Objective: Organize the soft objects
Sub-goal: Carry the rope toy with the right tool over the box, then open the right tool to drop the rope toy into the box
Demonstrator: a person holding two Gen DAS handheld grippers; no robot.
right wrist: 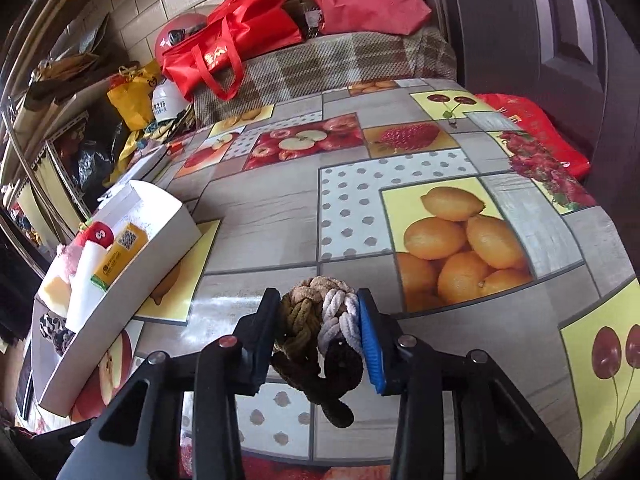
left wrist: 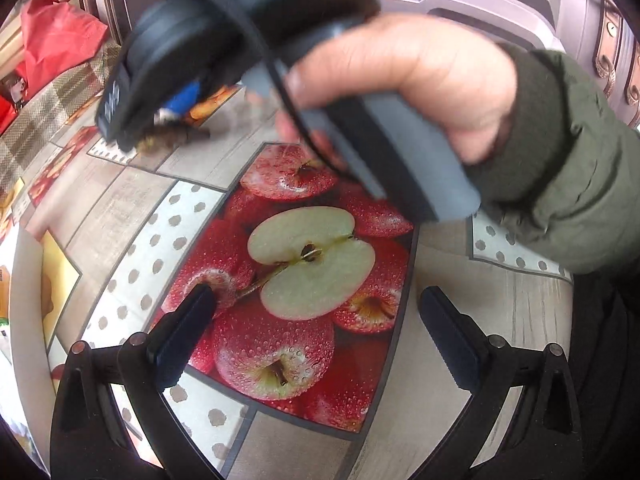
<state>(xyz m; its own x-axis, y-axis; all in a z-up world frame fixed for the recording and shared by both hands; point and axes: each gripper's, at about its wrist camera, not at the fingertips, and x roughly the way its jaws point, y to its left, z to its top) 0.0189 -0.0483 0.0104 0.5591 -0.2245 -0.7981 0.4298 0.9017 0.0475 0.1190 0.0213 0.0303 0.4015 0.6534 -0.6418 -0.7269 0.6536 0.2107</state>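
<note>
A box [right wrist: 120,264] lies on the table [right wrist: 256,208], left of the knotted bundle [right wrist: 320,336].

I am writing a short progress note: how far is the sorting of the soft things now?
Done: the white box already holds a red plush toy and other soft pieces. In hand: the right gripper is shut on a braided rope bundle, not yet in the box. The left gripper is open and empty above the tablecloth. Left: carry the bundle to the box.
</note>
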